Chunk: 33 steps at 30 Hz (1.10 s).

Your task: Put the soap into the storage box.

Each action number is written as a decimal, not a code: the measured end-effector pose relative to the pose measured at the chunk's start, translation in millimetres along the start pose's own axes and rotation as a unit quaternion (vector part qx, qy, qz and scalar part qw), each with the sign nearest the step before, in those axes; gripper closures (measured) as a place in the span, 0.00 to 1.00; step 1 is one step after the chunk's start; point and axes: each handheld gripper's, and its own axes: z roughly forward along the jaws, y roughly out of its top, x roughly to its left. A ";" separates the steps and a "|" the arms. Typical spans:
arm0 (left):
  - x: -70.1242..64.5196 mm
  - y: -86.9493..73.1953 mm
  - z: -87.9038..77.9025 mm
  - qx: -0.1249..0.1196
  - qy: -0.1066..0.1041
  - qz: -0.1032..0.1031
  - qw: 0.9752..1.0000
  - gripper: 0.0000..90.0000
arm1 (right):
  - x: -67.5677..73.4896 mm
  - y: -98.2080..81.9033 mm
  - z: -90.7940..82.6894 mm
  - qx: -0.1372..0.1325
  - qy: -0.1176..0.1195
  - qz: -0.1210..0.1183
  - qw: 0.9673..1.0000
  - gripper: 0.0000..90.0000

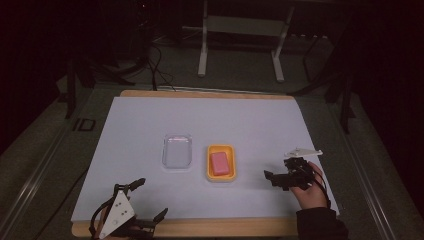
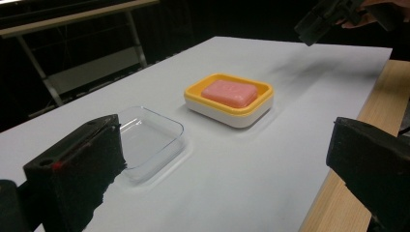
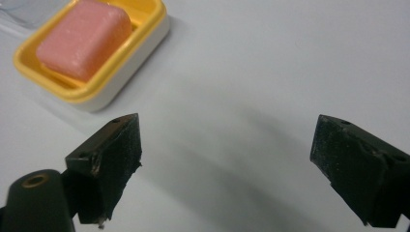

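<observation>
Between both wide-apart hand-held grippers, pink soap (image 1: 219, 163) lies lengthwise, pointing away, in its yellow dish (image 1: 221, 176)

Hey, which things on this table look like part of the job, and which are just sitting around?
Likely part of the job:
pink soap
yellow soap dish
clear tray
left gripper and right gripper, both open

Just background:
white frame
cables

Clear glossy plastic tray (image 1: 177, 151) beside matt pink soap (image 1: 219, 163).

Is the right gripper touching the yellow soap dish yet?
Apart. In the right gripper view, bare white table separates the open right gripper from the yellow soap dish.
</observation>
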 end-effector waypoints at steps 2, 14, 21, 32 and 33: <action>-0.1 0.0 0.1 0.000 0.000 0.000 1.000 0.00 | -1.9 -4.6 -1.2 0.000 0.003 0.005 1.000 0.12; -0.4 0.0 0.6 0.001 -0.001 0.000 1.000 0.00 | -5.3 -26.6 -6.7 0.001 0.001 0.002 1.000 0.12; -0.2 0.1 0.4 -0.001 -0.004 -0.002 1.000 0.00 | -4.4 -34.3 -5.8 -0.020 -0.003 -0.005 1.000 0.12; 0.4 0.3 -0.1 -0.001 -0.007 -0.002 1.000 0.00 | -8.9 -36.9 -1.2 -0.026 0.001 0.007 1.000 0.12; 0.4 0.2 0.0 -0.001 -0.007 -0.002 1.000 0.00 | -9.4 -36.8 -1.7 -0.027 0.005 0.011 1.000 0.12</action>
